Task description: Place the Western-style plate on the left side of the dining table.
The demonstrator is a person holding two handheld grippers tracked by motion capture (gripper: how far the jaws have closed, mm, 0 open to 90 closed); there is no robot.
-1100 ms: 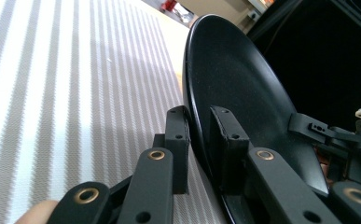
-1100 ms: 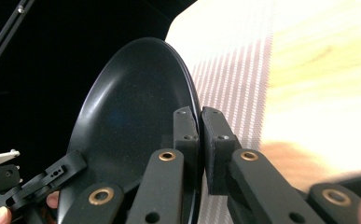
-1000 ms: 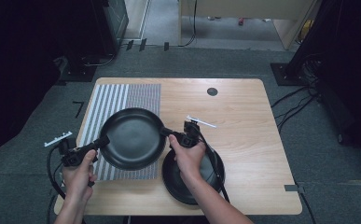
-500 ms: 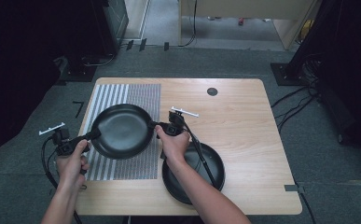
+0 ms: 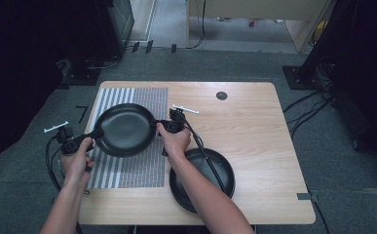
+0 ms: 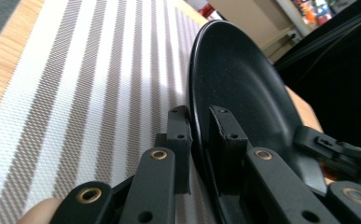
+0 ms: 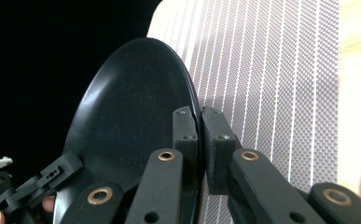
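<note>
Over the grey-and-white striped woven mat (image 5: 127,170) at the table's left, both grippers clench opposite rims of one round black non-stick pan (image 5: 126,129): left gripper (image 5: 94,134) on its left edge, right gripper (image 5: 160,126) on its right, probably so it stays level while carried. Two pans in all; the second black pan (image 5: 225,168) rests near the wooden table (image 5: 254,126) front edge.

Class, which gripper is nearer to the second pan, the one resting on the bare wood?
Right. The right gripper grips the carried pan just above the second pan; the left gripper is across the striped mat.
</note>
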